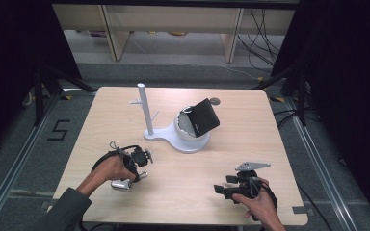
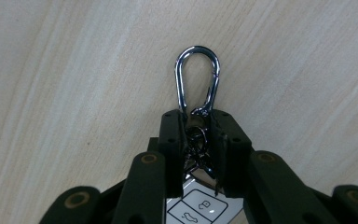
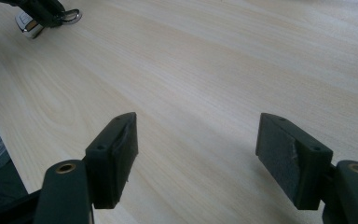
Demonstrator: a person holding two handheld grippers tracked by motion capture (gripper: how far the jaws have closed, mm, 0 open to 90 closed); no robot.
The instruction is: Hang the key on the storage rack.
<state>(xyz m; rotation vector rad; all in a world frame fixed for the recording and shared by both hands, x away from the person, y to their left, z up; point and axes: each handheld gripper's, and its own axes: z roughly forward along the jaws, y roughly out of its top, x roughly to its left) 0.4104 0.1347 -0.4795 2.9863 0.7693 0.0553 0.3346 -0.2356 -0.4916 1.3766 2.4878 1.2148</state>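
The left claw (image 2: pixel 198 128) is clamped on the ring links of a car key (image 2: pixel 196 211) low over the desk (image 1: pixel 183 168), its carabiner (image 2: pixel 197 79) jutting past the tips. The right claw (image 3: pixel 198 158) gapes wide, holding nothing. The thin links could twist or slip from the pads, likely dropping the key.
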